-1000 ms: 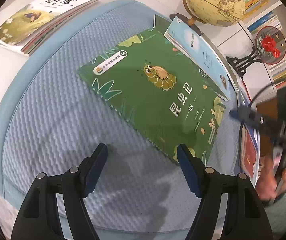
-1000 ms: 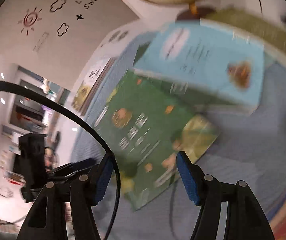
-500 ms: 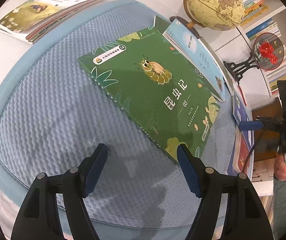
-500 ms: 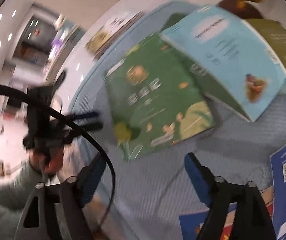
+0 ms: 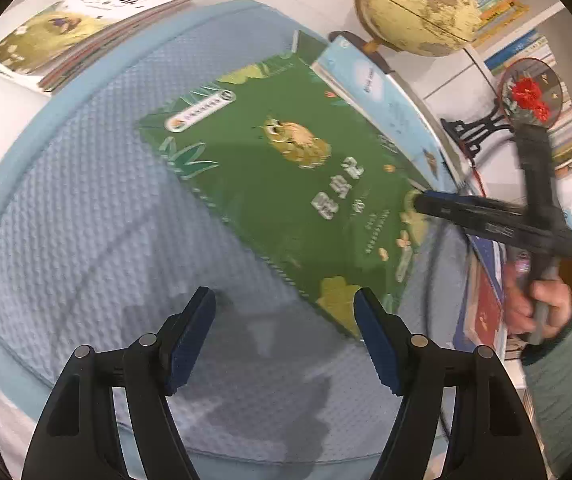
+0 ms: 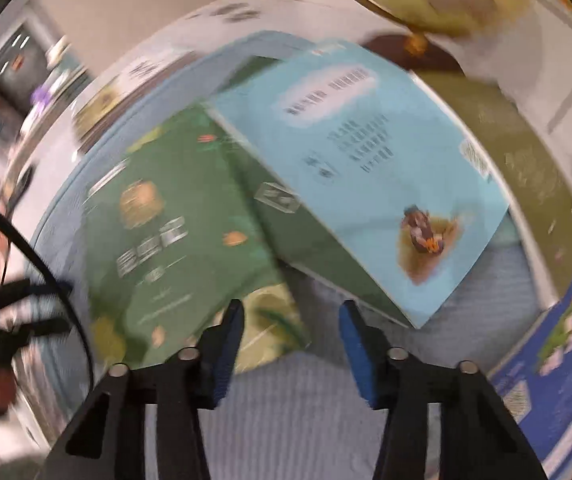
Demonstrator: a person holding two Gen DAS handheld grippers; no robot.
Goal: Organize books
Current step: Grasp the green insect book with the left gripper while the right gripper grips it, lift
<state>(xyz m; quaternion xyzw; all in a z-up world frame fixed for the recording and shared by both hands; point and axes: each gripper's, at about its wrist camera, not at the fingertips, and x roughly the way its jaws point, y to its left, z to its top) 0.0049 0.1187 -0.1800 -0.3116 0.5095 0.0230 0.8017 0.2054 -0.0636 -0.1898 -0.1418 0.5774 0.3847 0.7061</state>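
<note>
Since a second ago the right tool [image 5: 420,202] has swung in from the desk's right edge, and its tips now reach the right corner of the green book [image 5: 282,184]; the left tool [image 5: 284,320] has barely shifted. The pale blue quilted mat [image 5: 86,248] covers most of the white desk [image 5: 14,96]. The green book lies flat near the mat's middle, and a light blue book [image 6: 358,160] leans tilted over its far right edge. A stack of books [image 5: 82,28] sits on the desk beyond the mat's left corner, well apart from them. A globe [image 5: 414,4] stands behind the light blue book, and dark blue books [image 6: 546,368] lie at the mat's right edge. The left tool hovers wide open above bare mat, holding nothing. The right tool's jaws are closing over the green book's near corner, which shows between the pads; the blur hides whether they press it yet.
</note>
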